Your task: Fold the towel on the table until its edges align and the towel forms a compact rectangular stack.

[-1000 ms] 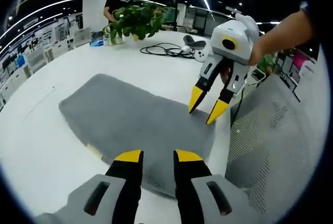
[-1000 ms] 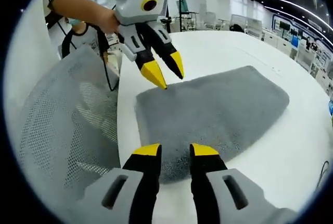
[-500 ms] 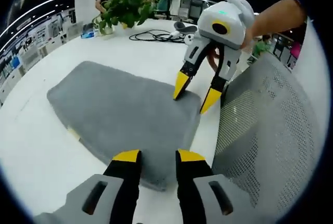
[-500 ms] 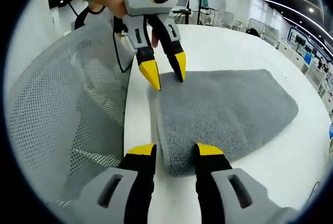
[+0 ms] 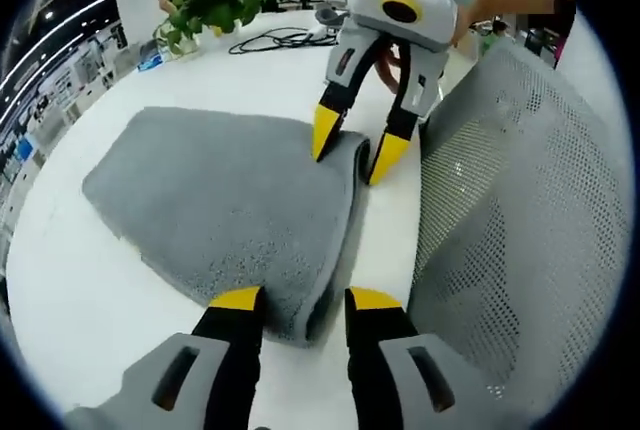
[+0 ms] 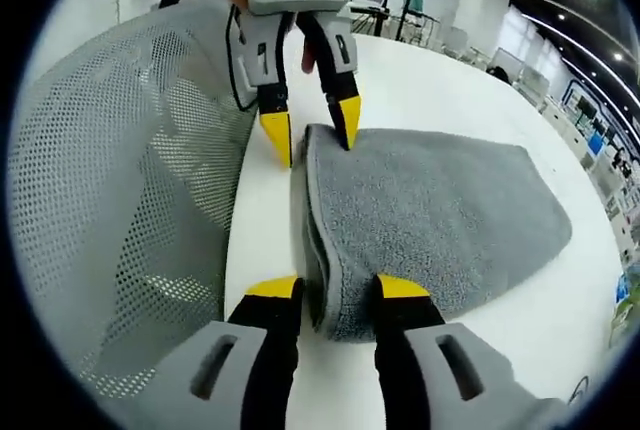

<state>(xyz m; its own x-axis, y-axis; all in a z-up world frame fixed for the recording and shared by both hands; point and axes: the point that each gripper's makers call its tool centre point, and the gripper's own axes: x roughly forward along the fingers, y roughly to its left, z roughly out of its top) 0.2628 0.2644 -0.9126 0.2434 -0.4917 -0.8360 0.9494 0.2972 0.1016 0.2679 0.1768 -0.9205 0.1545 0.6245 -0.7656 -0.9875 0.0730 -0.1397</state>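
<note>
Both claws now straddle the towel's near edge

A second ago they hovered above the flat towel; now my left claw and right claw sit open astride its bunched, lifted edge on the table, unclamped, ready to fold. Left gripper view adds a plant and cables.

We could not tell whether either tool's jaws actually pinched the towel; its near edge sat between them. Its underside was hidden against the counter. The mesh chair back ran past the left edge of the right gripper view.
</note>
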